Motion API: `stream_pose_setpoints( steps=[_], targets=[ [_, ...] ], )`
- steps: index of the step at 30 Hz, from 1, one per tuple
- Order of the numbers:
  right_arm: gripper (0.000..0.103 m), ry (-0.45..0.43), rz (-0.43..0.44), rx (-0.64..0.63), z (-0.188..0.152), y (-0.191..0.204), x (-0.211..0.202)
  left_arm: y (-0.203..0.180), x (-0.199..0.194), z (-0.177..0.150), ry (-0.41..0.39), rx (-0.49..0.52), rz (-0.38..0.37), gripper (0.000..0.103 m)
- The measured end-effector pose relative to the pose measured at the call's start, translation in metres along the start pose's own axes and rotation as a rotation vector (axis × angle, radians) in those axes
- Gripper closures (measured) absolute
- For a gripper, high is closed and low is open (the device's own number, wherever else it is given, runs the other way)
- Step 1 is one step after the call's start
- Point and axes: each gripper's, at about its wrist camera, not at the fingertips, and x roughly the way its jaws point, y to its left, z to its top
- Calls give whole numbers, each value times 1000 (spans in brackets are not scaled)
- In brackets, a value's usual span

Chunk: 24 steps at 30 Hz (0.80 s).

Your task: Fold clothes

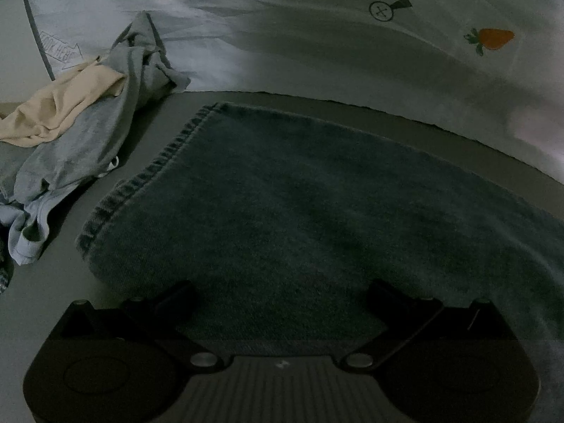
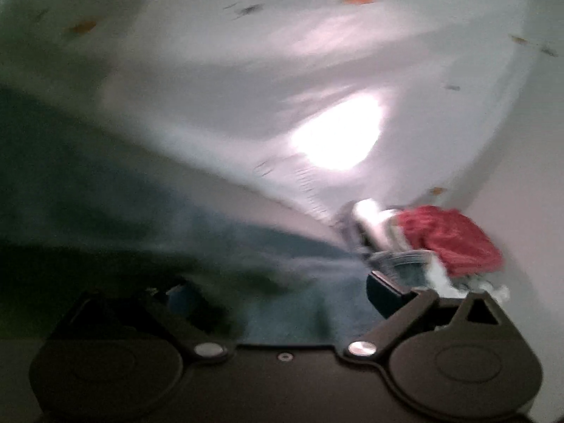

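Observation:
A dark blue-green towel-like cloth (image 1: 299, 194) lies flat on the grey bed surface, its stitched hem running along its left edge. My left gripper (image 1: 280, 298) is open, low over the cloth's near edge, with a finger on each side. In the blurred right wrist view the same dark cloth (image 2: 116, 194) fills the left and centre. My right gripper (image 2: 278, 289) is open just above it, with nothing visibly between the fingers.
A crumpled pile of grey and beige garments (image 1: 70, 127) lies at the left. A white duvet with a strawberry print (image 1: 490, 38) lies beyond the cloth. A red garment on a stack of clothes (image 2: 447, 239) sits at the right.

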Motion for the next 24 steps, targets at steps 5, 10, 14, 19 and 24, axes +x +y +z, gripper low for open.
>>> stream_pose_setpoints(
  steps=[5, 10, 14, 19, 24],
  targets=[
    [1, 74, -26, -29, -8, 6, 21, 0, 0, -1, -6, 0, 2, 0],
    [1, 106, 33, -160, -21, 33, 27, -1, -1, -4, -19, -3, 5, 0],
    [2, 117, -98, -162, -16, 34, 23, 0, -1, -3, -17, 2, 1, 0],
    [0, 223, -56, -23, -32, -2, 5, 2, -1, -2, -15, 4, -3, 0],
    [1, 249, 47, -15, -42, -8, 3, 1, 0, -2, -15, 3, 0, 0]
  ],
)
